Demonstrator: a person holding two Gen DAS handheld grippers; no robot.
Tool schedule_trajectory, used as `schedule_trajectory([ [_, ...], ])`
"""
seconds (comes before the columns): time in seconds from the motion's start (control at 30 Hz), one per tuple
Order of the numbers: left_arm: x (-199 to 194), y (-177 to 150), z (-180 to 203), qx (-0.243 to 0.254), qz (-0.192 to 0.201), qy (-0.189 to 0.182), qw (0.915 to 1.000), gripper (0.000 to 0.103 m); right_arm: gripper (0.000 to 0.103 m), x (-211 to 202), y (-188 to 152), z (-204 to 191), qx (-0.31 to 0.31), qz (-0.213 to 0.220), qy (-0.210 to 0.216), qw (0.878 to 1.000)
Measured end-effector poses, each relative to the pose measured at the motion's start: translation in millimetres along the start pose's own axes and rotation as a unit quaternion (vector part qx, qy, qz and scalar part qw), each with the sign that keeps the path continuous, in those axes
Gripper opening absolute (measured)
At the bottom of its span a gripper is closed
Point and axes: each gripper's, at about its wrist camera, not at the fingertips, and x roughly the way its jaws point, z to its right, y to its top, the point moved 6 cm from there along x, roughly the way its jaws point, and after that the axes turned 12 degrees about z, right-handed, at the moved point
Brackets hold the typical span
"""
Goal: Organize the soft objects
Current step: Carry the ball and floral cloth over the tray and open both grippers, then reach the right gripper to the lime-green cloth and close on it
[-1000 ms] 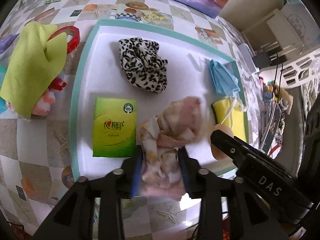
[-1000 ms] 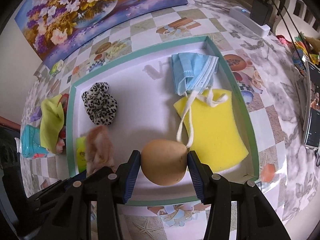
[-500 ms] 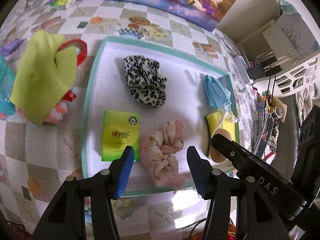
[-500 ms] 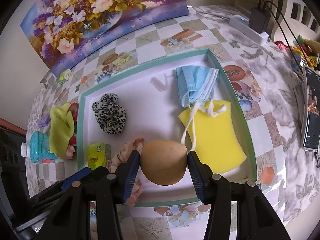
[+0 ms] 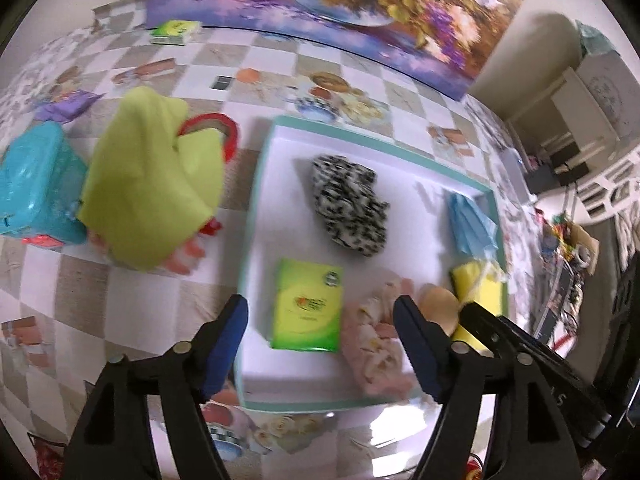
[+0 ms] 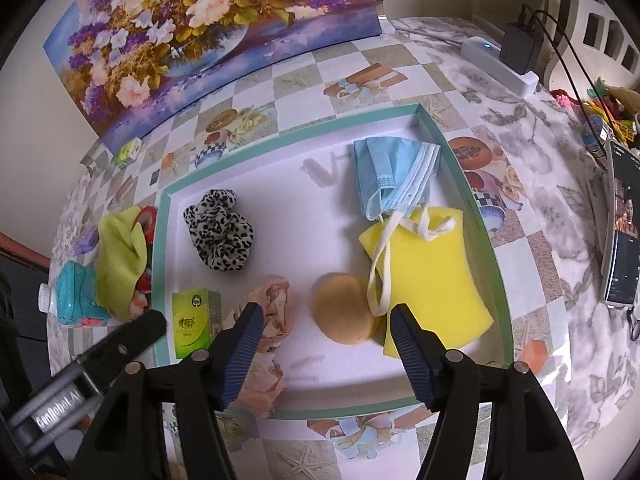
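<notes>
A teal-rimmed white tray (image 6: 486, 236) (image 5: 256, 208) holds a leopard scrunchie (image 6: 218, 236) (image 5: 350, 210), a pink floral cloth (image 6: 272, 312) (image 5: 380, 344), a green tissue pack (image 6: 192, 326) (image 5: 308, 306), a tan sponge ball (image 6: 342, 308) (image 5: 438, 306), a yellow sponge (image 6: 432, 276) and a blue face mask (image 6: 392, 172). My left gripper (image 5: 322, 340) is open and empty above the tray's near edge. My right gripper (image 6: 326, 344) is open, with the tan ball lying on the tray just beyond its fingertips. A lime-green cloth (image 5: 148, 188) lies left of the tray.
A teal bottle (image 5: 36, 188) and red tape ring (image 5: 224, 128) sit by the lime cloth. A flower painting (image 6: 208, 28) leans at the back. A power strip (image 6: 500, 64) and a phone (image 6: 622, 236) are to the right.
My left gripper let go of the pink cloth, opened and drew back left. My right gripper opened and released the tan ball onto the tray, then pulled back.
</notes>
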Motion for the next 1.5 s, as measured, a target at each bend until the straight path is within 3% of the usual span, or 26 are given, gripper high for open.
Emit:
schedule_trajectory([
  [0.13,2,3,-16,-0.010,0.007,0.025,0.9996,0.083,0.080,2,-1,-4,-0.013,0.001,-0.007,1.000],
  [0.2,2,5,-23,-0.004,0.018,0.047,0.9987,0.098,0.100,2,0,-5,-0.026,0.007,-0.015,1.000],
  [0.23,2,6,-27,-0.002,0.027,0.061,0.9978,0.100,0.103,2,0,-6,-0.033,0.009,-0.021,0.999],
  [0.47,3,9,-45,-0.005,0.040,0.091,0.9950,0.101,0.103,6,-2,-9,-0.055,0.010,-0.033,0.998],
  [0.97,-5,23,-45,0.019,0.042,0.088,0.9950,0.101,0.103,1,0,-27,-0.084,0.025,-0.038,0.995],
  [1.3,-31,62,-70,0.015,0.059,0.078,0.9950,0.101,0.103,-20,10,-88,-0.135,0.071,0.011,0.988],
  [1.5,-36,79,-99,-0.014,0.054,0.079,0.9953,0.101,0.103,-19,15,-125,-0.162,0.074,0.027,0.984],
])
